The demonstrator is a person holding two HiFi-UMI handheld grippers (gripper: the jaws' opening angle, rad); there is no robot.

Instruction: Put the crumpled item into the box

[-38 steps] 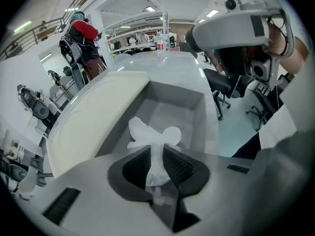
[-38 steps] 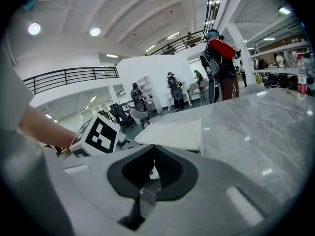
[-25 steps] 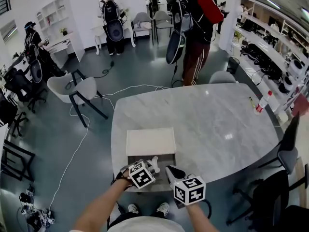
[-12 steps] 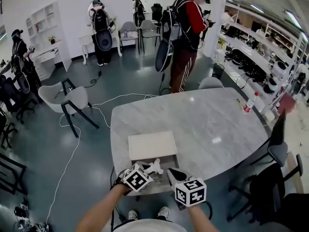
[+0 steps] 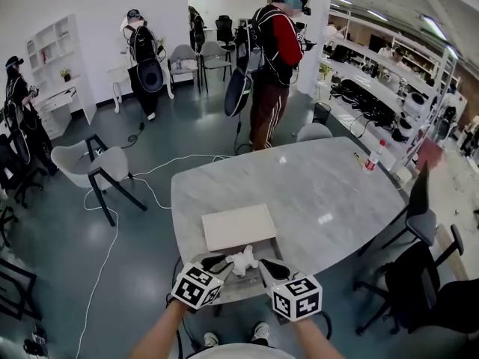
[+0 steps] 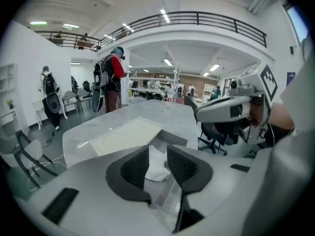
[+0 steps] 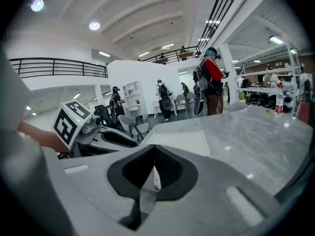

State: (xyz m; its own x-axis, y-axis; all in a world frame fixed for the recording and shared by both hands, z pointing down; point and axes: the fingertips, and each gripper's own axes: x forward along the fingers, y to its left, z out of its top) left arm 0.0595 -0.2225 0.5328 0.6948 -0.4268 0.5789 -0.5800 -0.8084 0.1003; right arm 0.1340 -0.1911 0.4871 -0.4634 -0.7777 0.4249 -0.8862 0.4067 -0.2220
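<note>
Since the earlier frame: the left gripper (image 5: 215, 263) is now sitting further back and to the left, its marker cube lower in the head view, while the crumpled item (image 5: 243, 260) is holding the same spot. The right gripper (image 5: 271, 268) is showing almost no change.

Left gripper: its jaws are standing apart. In the left gripper view, the white crumpled item (image 6: 157, 167) is showing through the gap between the two black pads (image 6: 135, 168). I cannot tell whether it is touching either pad. In the head view the jaw tips are pointing at the item from just beside it.

Crumpled item: it is lying inside the open box (image 5: 263, 250), on the floor near the wall on the lid side. The flat pale lid (image 5: 238, 226) is lying folded back on the table (image 5: 322, 193), beyond the item.

Right gripper: in the right gripper view its jaws are pressing together at the tips with nothing between them. It is hovering at the box's near right corner, angled toward the left gripper, whose marker cube (image 7: 71, 123) is showing at the left of that view.

Surroundings: the box is sitting at the near edge of the grey marble table. A bottle (image 5: 372, 155) is standing at the far right edge. A person with a red sleeve (image 5: 274, 51) is standing beyond the table, and a grey chair (image 5: 101, 167) is standing well to the left.
</note>
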